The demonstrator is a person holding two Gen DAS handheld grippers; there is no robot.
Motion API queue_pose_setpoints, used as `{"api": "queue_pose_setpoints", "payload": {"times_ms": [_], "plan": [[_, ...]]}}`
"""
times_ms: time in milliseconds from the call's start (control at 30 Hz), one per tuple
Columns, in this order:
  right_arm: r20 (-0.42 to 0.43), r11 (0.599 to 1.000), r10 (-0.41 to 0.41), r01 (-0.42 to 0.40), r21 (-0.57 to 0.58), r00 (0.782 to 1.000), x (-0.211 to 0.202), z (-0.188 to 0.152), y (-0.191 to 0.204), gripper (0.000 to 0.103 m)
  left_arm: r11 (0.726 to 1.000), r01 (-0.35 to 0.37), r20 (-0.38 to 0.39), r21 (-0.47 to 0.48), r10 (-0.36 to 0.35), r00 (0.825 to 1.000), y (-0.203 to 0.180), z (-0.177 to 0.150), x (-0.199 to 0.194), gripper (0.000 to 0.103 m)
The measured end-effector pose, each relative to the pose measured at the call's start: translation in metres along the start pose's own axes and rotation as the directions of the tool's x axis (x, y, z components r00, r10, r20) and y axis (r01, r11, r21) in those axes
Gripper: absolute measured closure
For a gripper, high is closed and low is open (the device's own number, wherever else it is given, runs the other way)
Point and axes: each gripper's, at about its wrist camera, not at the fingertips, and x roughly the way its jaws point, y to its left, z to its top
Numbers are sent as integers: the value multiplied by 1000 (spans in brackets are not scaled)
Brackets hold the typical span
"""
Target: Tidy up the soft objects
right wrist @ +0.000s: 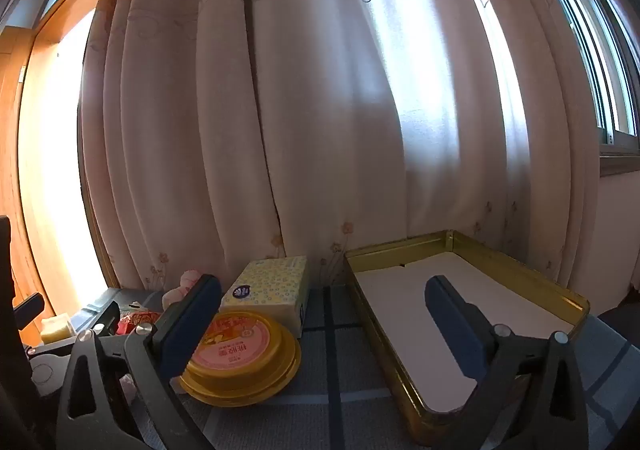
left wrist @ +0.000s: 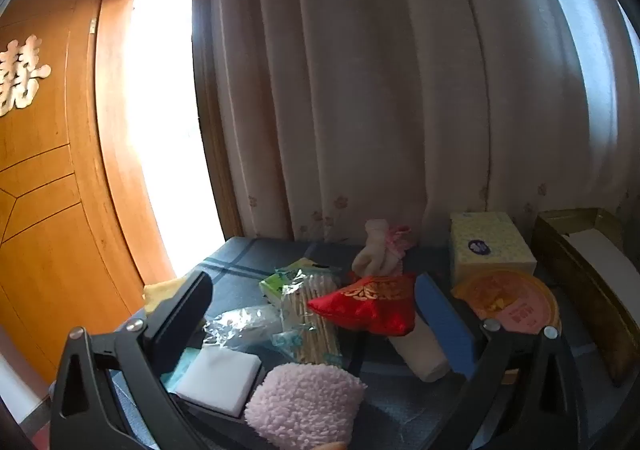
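Note:
In the left wrist view my left gripper (left wrist: 316, 290) is open and empty above a pile of soft things: a pink fluffy cloth (left wrist: 304, 402), a white sponge block (left wrist: 218, 376), a red embroidered pouch (left wrist: 372, 304), a rolled white cloth (left wrist: 420, 350), a pack of cotton swabs (left wrist: 310, 318), a green tissue pack (left wrist: 286, 282) and a white and pink sock bundle (left wrist: 380, 250). In the right wrist view my right gripper (right wrist: 320, 290) is open and empty, its right finger over a gold tin tray (right wrist: 472, 246) lined with white paper.
A yellow tissue box (right wrist: 272, 288) and a round yellow container with a pink lid (right wrist: 240, 354) stand left of the tray on a blue checked cloth (right wrist: 332, 402). A curtain (right wrist: 320, 110) hangs right behind. A wooden door (left wrist: 44, 170) is at the left.

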Motion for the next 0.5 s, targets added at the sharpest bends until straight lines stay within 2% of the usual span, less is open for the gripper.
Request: {"api": "queue_pose_setpoints", "payload": {"times_ms": [33, 167, 500], "plan": [[5, 1000, 0, 0, -4, 1000, 0, 0, 0, 0, 1000, 8, -23, -7, -8, 1000, 0, 0, 1, 0], [10, 1000, 0, 0, -6, 1000, 1, -1, 0, 0, 1000, 11, -27, -1, -11, 1000, -4, 2, 5, 0], [10, 1000, -1, 1, 1, 1000, 1, -4, -1, 0, 999, 11, -6, -52, -11, 1000, 9, 2, -1, 1]]}}
